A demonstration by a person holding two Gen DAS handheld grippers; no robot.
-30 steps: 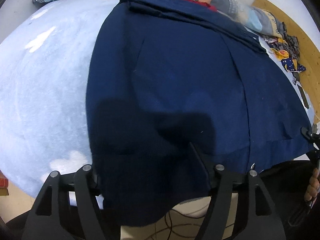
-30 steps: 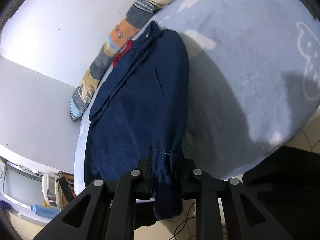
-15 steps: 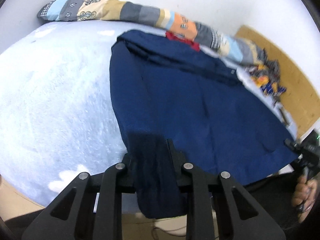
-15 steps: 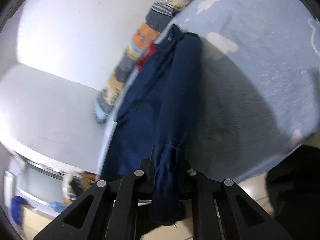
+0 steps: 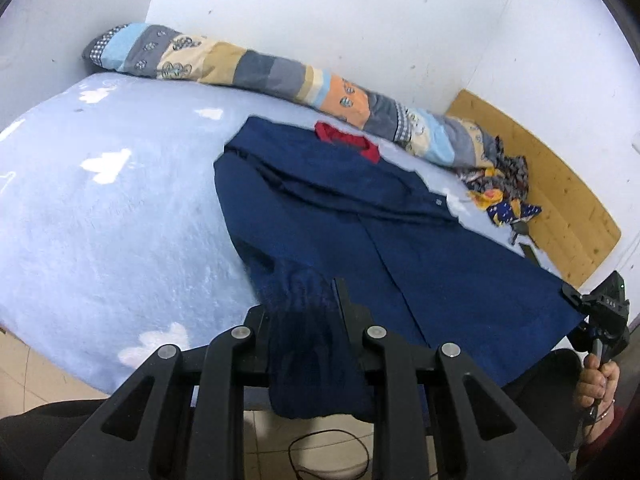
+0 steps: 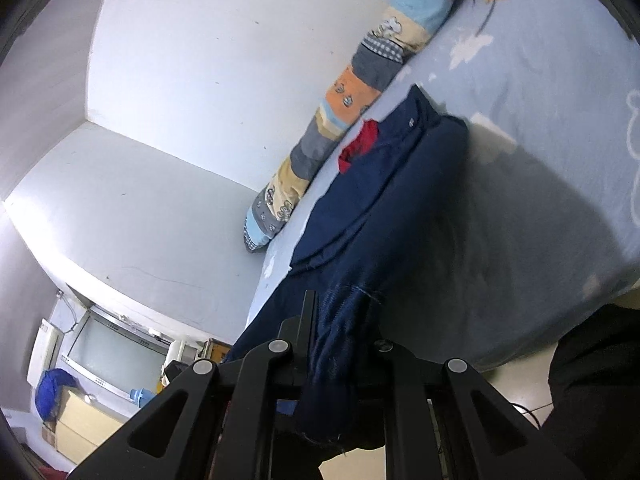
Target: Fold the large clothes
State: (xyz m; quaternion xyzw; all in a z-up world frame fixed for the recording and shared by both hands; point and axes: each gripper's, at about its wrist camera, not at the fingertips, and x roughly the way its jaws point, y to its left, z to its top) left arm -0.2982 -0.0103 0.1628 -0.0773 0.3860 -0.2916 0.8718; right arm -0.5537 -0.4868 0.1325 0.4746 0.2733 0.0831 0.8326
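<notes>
A large navy garment [image 5: 360,220] with a red collar [image 5: 348,140] lies spread on the light-blue blanket [image 5: 100,220] of a bed. My left gripper [image 5: 300,300] is shut on the near left hem corner, and bunched cloth hangs between and below its fingers. In the right wrist view my right gripper [image 6: 344,320] is shut on the other hem corner of the garment [image 6: 400,200], which it holds raised off the bed. The left wrist view also shows the right gripper [image 5: 600,312] at the far right in a person's hand [image 5: 596,384].
A long patchwork bolster [image 5: 260,68] lies along the white wall behind the garment. A heap of patterned cloth [image 5: 500,192] sits by a wooden headboard [image 5: 540,184]. A cable [image 5: 328,452] lies on the tiled floor. Boxes and a window [image 6: 112,360] stand at far left.
The left gripper, open over the hem a second ago, has shut on it. Both grippers have risen and tilted up, lifting the hem corners off the bed edge.
</notes>
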